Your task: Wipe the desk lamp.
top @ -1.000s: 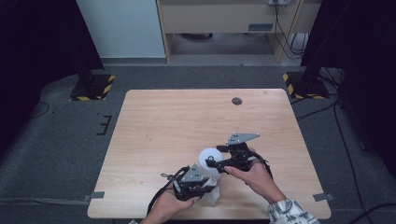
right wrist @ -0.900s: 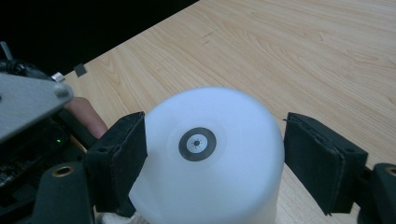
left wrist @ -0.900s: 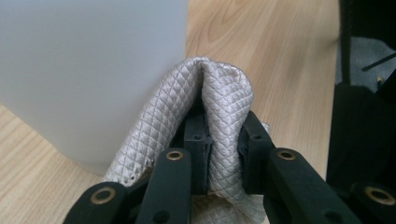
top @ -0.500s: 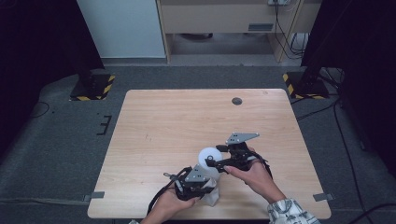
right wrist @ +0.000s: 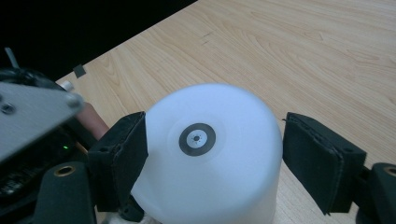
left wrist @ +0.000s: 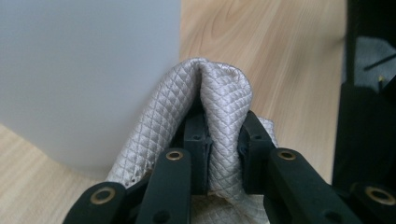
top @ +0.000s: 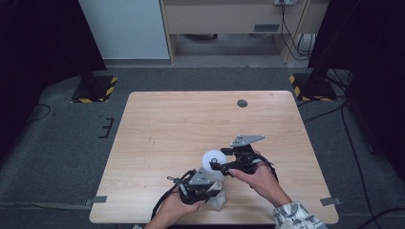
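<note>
A white plastic cup stands upside down near the table's front edge, and a dark ring marks its base. My right gripper reaches in from the right and is shut on the cup, one pad against each side of its wall. My left gripper is shut on a fold of quilted grey cloth, which rests against the cup's wall. From above, the left gripper sits just in front of the cup with the cloth bunched below it.
The wooden table stretches bare beyond the hands. A small dark round disc lies near its far edge. In the right gripper view the left gripper's grey plate sits close at the left. Dark floor surrounds the table.
</note>
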`<state>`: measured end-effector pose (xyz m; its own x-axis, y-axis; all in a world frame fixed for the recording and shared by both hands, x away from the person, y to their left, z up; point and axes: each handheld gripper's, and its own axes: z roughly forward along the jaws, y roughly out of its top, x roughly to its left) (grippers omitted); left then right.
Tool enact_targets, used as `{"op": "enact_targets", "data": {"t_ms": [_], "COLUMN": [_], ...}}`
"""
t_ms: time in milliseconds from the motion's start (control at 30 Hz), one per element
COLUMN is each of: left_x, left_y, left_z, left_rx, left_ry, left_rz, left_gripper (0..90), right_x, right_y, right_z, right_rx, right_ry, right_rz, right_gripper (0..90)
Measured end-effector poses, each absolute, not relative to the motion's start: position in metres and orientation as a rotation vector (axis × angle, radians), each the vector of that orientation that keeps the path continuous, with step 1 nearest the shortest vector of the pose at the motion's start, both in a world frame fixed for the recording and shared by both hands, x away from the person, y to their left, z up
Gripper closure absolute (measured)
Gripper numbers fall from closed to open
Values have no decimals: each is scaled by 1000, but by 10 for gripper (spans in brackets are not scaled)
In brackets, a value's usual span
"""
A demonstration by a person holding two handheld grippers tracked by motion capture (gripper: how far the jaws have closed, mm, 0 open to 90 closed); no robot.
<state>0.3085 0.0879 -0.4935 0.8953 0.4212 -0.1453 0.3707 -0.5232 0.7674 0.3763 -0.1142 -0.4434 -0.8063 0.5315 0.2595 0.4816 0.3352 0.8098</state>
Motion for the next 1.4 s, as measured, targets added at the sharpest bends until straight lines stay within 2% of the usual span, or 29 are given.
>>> {"op": "enact_targets", "data": {"t_ms": [333, 533, 867, 1400], "left_x": [305, 306, 312, 306], "left_y": [82, 75, 74, 98], "left_z": [-476, -482, -502, -478], "left_rx": [2078, 2126, 2208, 2097], "left_ry": [569, 558, 597, 588], "left_rz": [95, 133, 116, 128], "left_gripper": [763, 763, 761, 758], "right_x": [377, 376, 376, 377], "right_y": [-114, -114, -113, -113], "right_z": [-442, -443, -443, -442], "right_rx": [954, 953, 951, 949], "right_ry": [2532, 2530, 2527, 2533], "right_rz": [1493, 1495, 1501, 1501], "right_gripper": [233, 234, 241, 245]}}
